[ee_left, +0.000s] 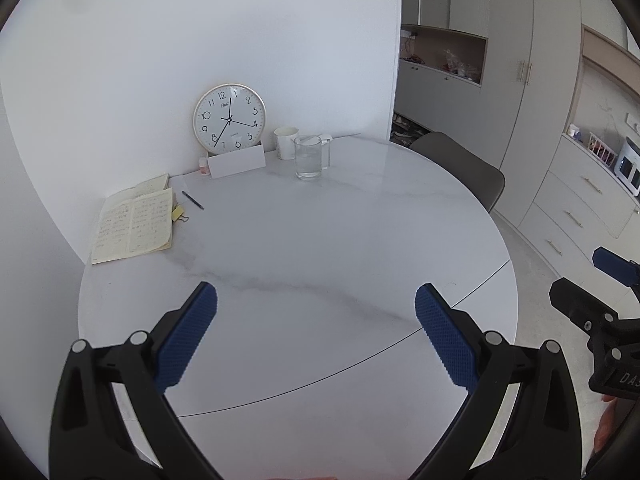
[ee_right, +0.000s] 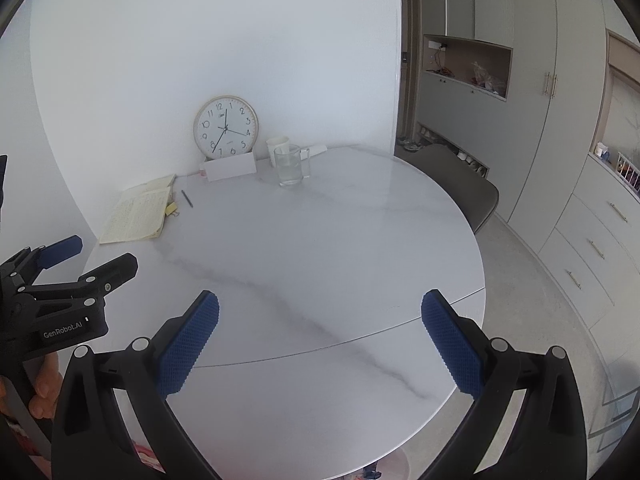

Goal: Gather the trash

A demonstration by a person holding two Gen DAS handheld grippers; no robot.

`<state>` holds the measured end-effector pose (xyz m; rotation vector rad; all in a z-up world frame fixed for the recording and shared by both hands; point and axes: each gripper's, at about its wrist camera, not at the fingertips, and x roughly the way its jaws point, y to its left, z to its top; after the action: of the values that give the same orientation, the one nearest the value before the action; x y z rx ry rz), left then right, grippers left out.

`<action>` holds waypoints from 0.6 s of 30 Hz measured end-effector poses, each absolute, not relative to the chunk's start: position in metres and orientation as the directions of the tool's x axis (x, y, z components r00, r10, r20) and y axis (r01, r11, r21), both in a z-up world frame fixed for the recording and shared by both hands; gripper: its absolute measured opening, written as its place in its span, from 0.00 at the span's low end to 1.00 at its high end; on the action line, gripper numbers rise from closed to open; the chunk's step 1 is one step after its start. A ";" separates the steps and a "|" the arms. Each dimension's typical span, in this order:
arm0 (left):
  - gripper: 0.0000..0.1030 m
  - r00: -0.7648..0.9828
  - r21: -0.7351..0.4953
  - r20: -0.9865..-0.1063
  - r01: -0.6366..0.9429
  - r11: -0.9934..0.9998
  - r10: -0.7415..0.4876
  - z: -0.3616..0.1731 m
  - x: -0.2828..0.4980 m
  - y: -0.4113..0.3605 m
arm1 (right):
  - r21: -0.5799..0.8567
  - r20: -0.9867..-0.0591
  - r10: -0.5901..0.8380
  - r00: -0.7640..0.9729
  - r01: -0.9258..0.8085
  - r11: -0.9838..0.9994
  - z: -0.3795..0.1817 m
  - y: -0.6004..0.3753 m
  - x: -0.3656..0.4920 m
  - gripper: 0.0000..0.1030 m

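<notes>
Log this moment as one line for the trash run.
left tool open, empty | right tool open, empty | both above table | paper cup by clock, untouched

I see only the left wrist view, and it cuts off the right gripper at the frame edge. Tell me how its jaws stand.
Observer: In the right wrist view the right gripper is wide open. Its blue textured pads are far apart, with nothing between them.
Operator: Report what lies under it.
Observer: Only the white marble round table, crossed by a grey vein. The table's near right edge and the floor beyond it also show there.
Operator: Now describe my left gripper from outside.
Observer: The left gripper shows side-on at the left of that view, with white GenRobot.AI lettering on its black body.
</notes>
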<state>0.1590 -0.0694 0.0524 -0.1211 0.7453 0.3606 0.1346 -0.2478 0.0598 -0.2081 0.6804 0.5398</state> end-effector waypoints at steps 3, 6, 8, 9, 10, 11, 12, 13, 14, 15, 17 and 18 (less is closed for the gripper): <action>0.92 0.675 0.018 -0.684 -0.361 0.932 0.274 0.052 0.159 -0.069 | -0.008 -0.650 0.401 0.646 -0.534 0.846 0.059 -0.247 0.135 0.98; 0.92 0.672 0.017 -0.688 -0.360 0.933 0.272 0.051 0.160 -0.068 | -0.004 -0.652 0.401 0.644 -0.531 0.847 0.058 -0.247 0.137 0.98; 0.92 0.672 0.016 -0.689 -0.360 0.933 0.272 0.051 0.160 -0.068 | -0.003 -0.654 0.399 0.643 -0.529 0.849 0.057 -0.247 0.136 0.98; 0.92 0.671 0.016 -0.690 -0.359 0.933 0.270 0.051 0.160 -0.068 | -0.002 -0.654 0.398 0.643 -0.528 0.849 0.057 -0.247 0.136 0.98; 0.92 0.670 0.016 -0.692 -0.359 0.933 0.269 0.051 0.160 -0.067 | -0.002 -0.655 0.398 0.643 -0.527 0.850 0.057 -0.247 0.136 0.98; 0.92 0.670 0.015 -0.693 -0.357 0.934 0.267 0.051 0.161 -0.067 | -0.001 -0.656 0.397 0.642 -0.526 0.850 0.056 -0.247 0.136 0.98; 0.92 0.669 0.015 -0.694 -0.357 0.934 0.266 0.050 0.161 -0.067 | -0.001 -0.656 0.395 0.643 -0.525 0.851 0.056 -0.247 0.135 0.98; 0.92 0.668 0.015 -0.695 -0.355 0.935 0.265 0.050 0.161 -0.067 | 0.000 -0.657 0.394 0.642 -0.523 0.852 0.056 -0.247 0.135 0.98; 0.92 0.668 0.015 -0.695 -0.354 0.935 0.264 0.050 0.160 -0.068 | 0.000 -0.658 0.393 0.642 -0.522 0.853 0.056 -0.247 0.135 0.98; 0.92 0.668 0.015 -0.696 -0.354 0.935 0.264 0.050 0.160 -0.068 | 0.000 -0.660 0.392 0.641 -0.522 0.853 0.055 -0.247 0.135 0.98; 0.92 0.668 0.014 -0.698 -0.349 0.937 0.259 0.049 0.160 -0.068 | -0.002 -0.663 0.390 0.639 -0.522 0.853 0.055 -0.248 0.134 0.98; 0.92 0.668 0.013 -0.698 -0.348 0.937 0.258 0.049 0.160 -0.068 | -0.004 -0.664 0.388 0.639 -0.521 0.853 0.054 -0.248 0.134 0.98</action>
<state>0.1605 -0.0679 0.0493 -0.1252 0.7671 0.3428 0.1336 -0.2478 0.0543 -0.2025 0.7070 0.5226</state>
